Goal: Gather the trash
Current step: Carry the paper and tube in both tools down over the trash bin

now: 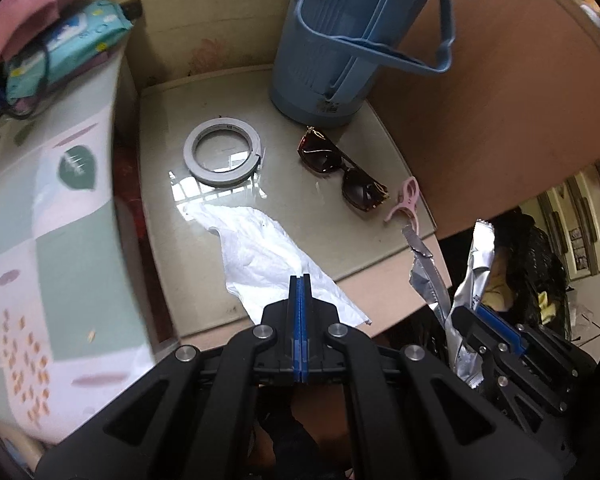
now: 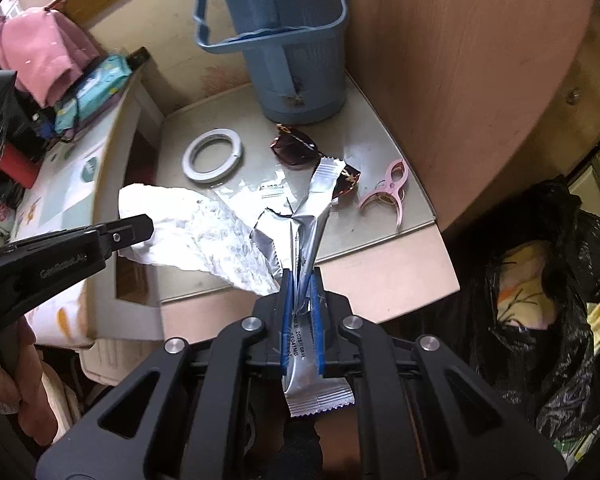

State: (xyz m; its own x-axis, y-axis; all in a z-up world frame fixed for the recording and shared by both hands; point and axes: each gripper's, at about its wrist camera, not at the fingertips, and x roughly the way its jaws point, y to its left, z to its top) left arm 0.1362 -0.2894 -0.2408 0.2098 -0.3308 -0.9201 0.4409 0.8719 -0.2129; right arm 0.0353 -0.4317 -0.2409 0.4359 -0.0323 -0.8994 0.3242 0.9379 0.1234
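My left gripper (image 1: 300,280) is shut on a crumpled white tissue (image 1: 264,252) and holds it over the glass-topped bedside table (image 1: 160,152); the tissue also shows in the right wrist view (image 2: 196,232), hanging from the left gripper (image 2: 140,228). My right gripper (image 2: 302,276) is shut on a torn silver foil wrapper (image 2: 310,216), which also shows in the left wrist view (image 1: 472,276). A black trash bag (image 2: 560,320) stands open on the floor to the right of the table.
On the table stand a blue thermos jug (image 1: 340,48), a roll of tape (image 1: 222,156), sunglasses (image 1: 340,172) and a pink clip (image 1: 406,198). A wooden panel (image 2: 460,80) rises on the right. A bed with patterned sheet (image 1: 52,220) lies left.
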